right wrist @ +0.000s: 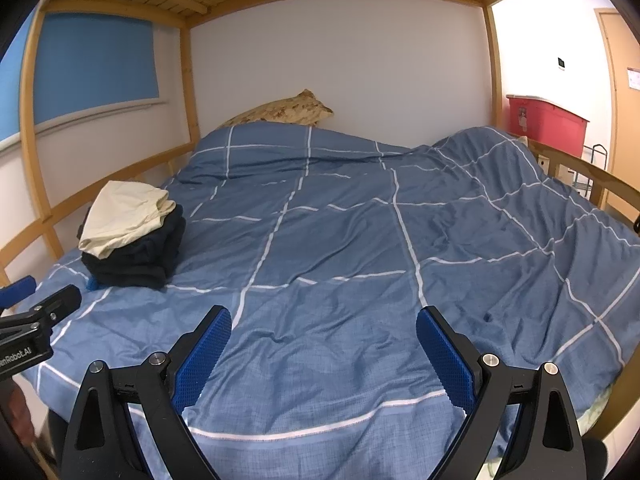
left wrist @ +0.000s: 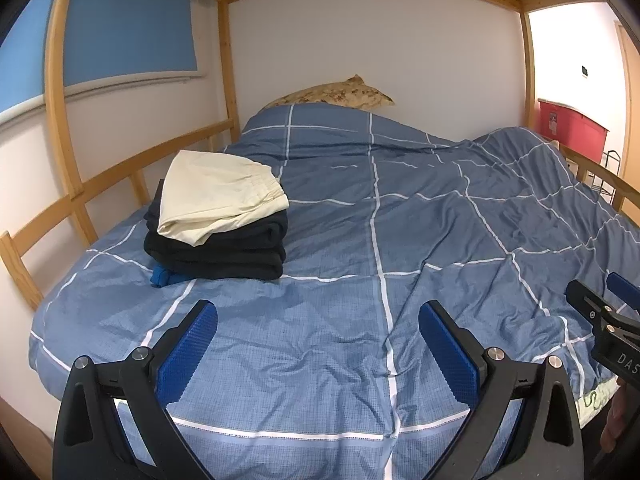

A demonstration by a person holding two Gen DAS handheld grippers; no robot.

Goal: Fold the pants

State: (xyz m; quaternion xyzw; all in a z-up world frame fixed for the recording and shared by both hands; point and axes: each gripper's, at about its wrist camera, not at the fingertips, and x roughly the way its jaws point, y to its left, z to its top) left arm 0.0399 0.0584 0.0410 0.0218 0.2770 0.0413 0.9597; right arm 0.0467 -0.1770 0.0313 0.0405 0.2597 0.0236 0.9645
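Observation:
A stack of folded clothes lies on the left side of the bed: cream pants point(left wrist: 218, 194) point(right wrist: 124, 212) on top, black garments point(left wrist: 224, 252) point(right wrist: 140, 256) under them, a blue piece point(left wrist: 162, 274) at the bottom. My left gripper point(left wrist: 318, 320) hovers open over the near part of the blue checked duvet point(left wrist: 400, 220), right of and nearer than the stack, with nothing between its fingers. My right gripper point(right wrist: 324, 326) is open too, empty, over the duvet point(right wrist: 340, 240) further right. Each gripper shows at the edge of the other's view.
The bed sits inside a wooden bunk frame point(left wrist: 60, 92) with slats overhead and a rail along the left. A patterned pillow point(left wrist: 336, 94) lies at the head by the white wall. A red bin point(right wrist: 544, 120) and a wire rack stand beyond the bed's right rail. The duvet is bunched up at right.

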